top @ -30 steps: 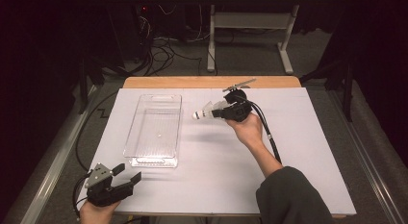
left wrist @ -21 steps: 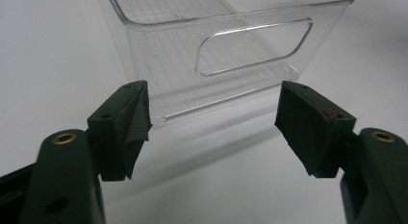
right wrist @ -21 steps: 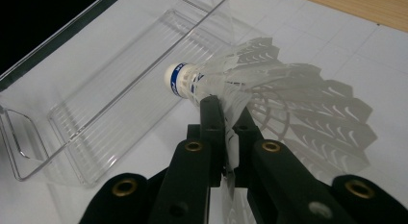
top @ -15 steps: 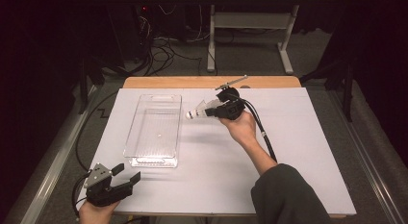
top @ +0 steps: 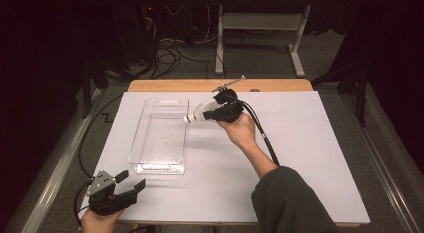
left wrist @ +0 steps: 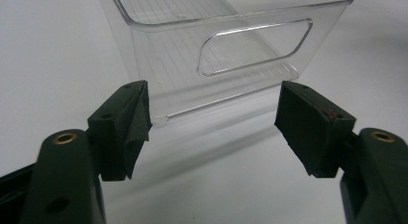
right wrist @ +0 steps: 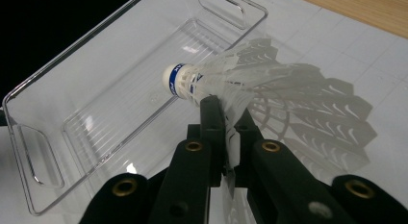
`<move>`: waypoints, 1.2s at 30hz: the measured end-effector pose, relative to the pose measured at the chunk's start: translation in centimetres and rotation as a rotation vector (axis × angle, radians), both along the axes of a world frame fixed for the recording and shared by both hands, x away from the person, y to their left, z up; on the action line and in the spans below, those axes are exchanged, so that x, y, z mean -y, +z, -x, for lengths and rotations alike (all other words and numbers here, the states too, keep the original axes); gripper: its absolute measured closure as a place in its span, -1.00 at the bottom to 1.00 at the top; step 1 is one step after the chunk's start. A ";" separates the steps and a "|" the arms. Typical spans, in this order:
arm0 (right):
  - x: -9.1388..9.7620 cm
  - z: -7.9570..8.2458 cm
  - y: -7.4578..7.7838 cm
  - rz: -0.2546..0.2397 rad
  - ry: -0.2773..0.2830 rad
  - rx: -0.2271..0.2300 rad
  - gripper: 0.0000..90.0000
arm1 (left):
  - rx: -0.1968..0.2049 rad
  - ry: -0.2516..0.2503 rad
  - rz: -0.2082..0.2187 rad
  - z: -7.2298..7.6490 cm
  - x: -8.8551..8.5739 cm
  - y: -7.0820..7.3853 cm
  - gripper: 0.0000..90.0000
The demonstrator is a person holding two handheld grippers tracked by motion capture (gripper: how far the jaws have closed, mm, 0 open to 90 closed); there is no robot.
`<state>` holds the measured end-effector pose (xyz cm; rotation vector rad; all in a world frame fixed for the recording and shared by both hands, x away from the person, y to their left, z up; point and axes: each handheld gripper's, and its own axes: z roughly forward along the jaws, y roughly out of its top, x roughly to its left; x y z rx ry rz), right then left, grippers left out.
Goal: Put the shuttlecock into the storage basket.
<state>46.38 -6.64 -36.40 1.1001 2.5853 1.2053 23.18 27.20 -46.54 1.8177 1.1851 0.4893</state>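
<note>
The right gripper (top: 212,114) has its jaws clenched on the feathers of a white shuttlecock (right wrist: 226,77), held up at the right rim of the clear plastic bin (top: 160,135). It is not dropped in yet. The shuttlecock has moved left toward the bin. The left gripper (top: 131,180) waits with jaws spread wide, holding nothing, at the near left of the worktop (top: 310,158).

high view looks forward and down over the white-covered table (top: 300,158); both gripper views sit close along their black jaws, sharing the clear plastic rectangular bin (top: 160,133) (left wrist: 231,56) (right wrist: 96,113).
</note>
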 end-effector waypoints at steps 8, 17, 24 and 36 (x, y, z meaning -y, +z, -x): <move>-1.4 -0.2 0.2 0.001 0.018 0.008 0.98 | 0.001 -0.002 0.001 0.1 -0.1 0.1 -0.35; -2.8 -0.6 0.0 0.001 0.025 0.001 0.98 | 0.004 -0.002 0.006 0.0 -0.1 0.1 -0.34; -4.2 -0.8 0.2 0.003 0.033 0.003 0.98 | 0.002 -0.004 0.005 0.0 -0.1 0.1 -0.34; -6.1 -1.4 0.0 0.012 0.027 -0.007 0.98 | 0.004 -0.007 0.015 0.1 -0.1 0.1 -0.34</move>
